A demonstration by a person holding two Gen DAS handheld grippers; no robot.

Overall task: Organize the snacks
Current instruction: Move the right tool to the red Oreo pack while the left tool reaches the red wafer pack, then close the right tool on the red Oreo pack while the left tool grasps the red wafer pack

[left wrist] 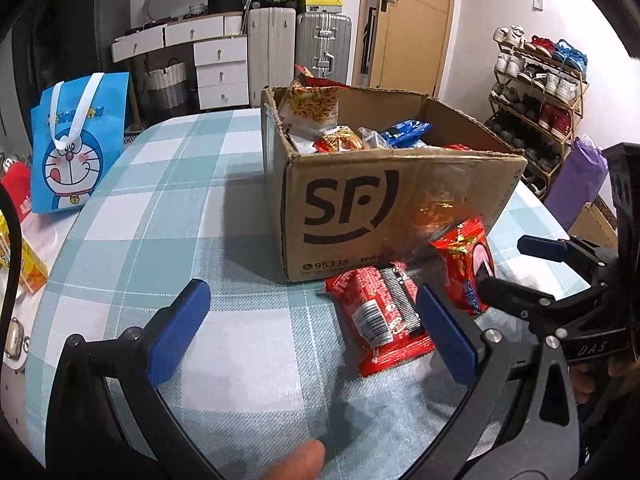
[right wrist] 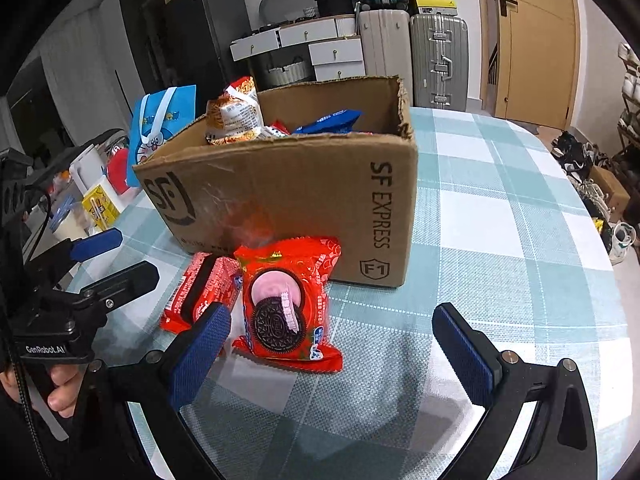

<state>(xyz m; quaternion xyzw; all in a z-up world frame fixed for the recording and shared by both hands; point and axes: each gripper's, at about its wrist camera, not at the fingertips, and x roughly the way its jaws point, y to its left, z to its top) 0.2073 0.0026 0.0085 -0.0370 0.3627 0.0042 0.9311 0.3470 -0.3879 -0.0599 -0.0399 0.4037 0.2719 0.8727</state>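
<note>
A cardboard SF box [left wrist: 400, 208] [right wrist: 288, 184] stands on the checked tablecloth, filled with several snack packs. Two red snack packs lie in front of it: a flat red pack [left wrist: 380, 316] [right wrist: 200, 292] with a barcode, and a red Oreo pack [right wrist: 290, 304] [left wrist: 464, 264] leaning toward the box. My left gripper [left wrist: 316, 332] is open and empty, its right finger beside the flat red pack. My right gripper [right wrist: 332, 352] is open and empty, with the Oreo pack just ahead between its fingers. Each gripper shows in the other's view, the left [right wrist: 112, 256] and the right [left wrist: 520, 264].
A blue Doraemon bag [left wrist: 76, 140] [right wrist: 160, 128] stands at the table's left side. A yellow carton [left wrist: 28, 268] [right wrist: 98, 206] and small items lie near it. Suitcases [left wrist: 320, 40], drawers and a door are behind; a shoe rack [left wrist: 540, 92] is on the right.
</note>
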